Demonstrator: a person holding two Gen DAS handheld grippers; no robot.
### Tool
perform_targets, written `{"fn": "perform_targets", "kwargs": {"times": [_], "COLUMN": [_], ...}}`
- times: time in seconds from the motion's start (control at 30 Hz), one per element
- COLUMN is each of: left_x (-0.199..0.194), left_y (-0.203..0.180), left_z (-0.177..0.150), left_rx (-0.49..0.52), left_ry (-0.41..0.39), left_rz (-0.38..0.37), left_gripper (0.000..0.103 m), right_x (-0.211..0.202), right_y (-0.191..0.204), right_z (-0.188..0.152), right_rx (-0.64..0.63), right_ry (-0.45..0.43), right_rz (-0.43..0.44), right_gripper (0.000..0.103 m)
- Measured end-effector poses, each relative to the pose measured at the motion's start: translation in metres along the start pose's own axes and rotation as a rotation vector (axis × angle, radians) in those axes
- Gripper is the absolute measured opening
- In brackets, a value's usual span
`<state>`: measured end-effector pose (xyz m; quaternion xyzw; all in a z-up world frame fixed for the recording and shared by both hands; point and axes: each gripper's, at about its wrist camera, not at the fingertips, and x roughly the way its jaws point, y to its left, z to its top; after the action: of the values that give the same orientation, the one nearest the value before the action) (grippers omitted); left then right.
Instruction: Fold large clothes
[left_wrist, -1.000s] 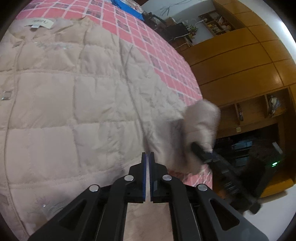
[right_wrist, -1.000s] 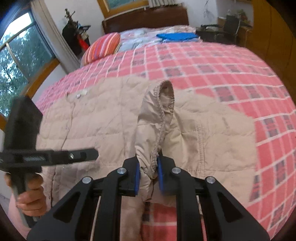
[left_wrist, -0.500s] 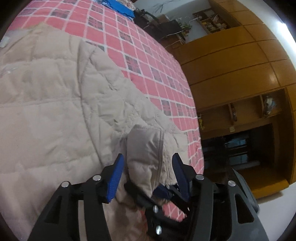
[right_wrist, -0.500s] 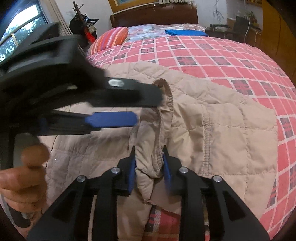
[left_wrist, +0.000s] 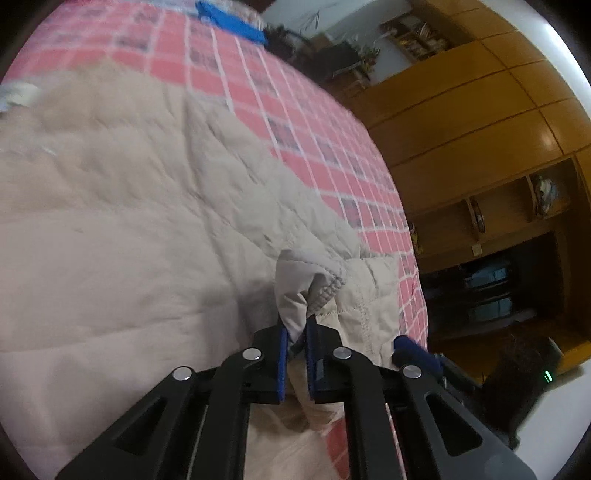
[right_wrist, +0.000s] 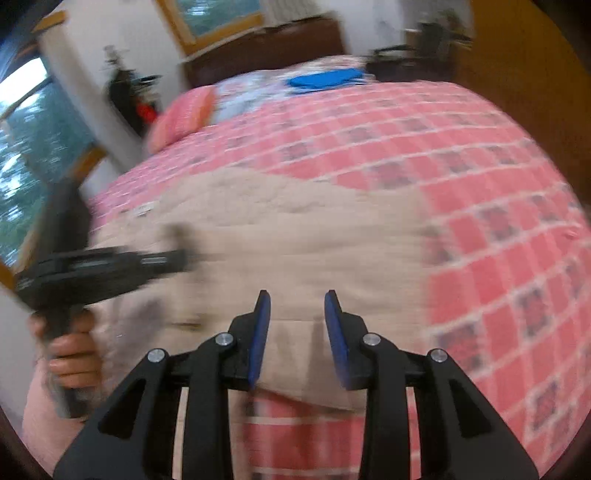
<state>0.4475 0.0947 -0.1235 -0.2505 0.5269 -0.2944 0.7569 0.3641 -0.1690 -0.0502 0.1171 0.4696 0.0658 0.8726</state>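
jacket (left_wrist: 129, 229): beige quilted one, spread flat on the bed (right_wrist: 480, 192) so it can be folded in.
left gripper (left_wrist: 295, 345): jaws pinched tight on the sleeve cuff (left_wrist: 314, 280), lifting it off the jacket, I'd guess to carry the sleeve across the body.
right gripper (right_wrist: 297, 332): jaws wide apart, holding nothing, hovering over the near edge, probably free for the next grab.

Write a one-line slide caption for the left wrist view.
Left gripper shut on the beige quilted jacket's sleeve cuff, jacket spread over a pink checked bedspread.
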Motion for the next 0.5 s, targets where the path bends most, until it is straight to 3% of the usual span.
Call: {"fn": "perform_targets", "kwargs": {"times": [0.2, 0.37, 0.5], "left_x": [-0.077, -0.129, -0.148], "left_y": [0.019, 0.049, 0.076], "left_z": [-0.003, -0.006, -0.001], "left_rx": [0.038, 0.036, -0.001], "left_ry": [-0.119, -0.187, -0.225], "left_rz": [0.029, 0.114, 0.19], "left_gripper": [0.008, 0.008, 0.008], "right_x": [0.013, 0.022, 0.034], "right_y": [-0.025, -0.004, 0.018], "right_z": [-0.006, -0.019, -0.015], "right_rx": [0.068, 0.035, 0.006], "right_ry": [0.087, 0.12, 0.143], "right_rz": [0.023, 0.14, 0.168], "right_gripper": [0.042, 0.053, 0.053]}}
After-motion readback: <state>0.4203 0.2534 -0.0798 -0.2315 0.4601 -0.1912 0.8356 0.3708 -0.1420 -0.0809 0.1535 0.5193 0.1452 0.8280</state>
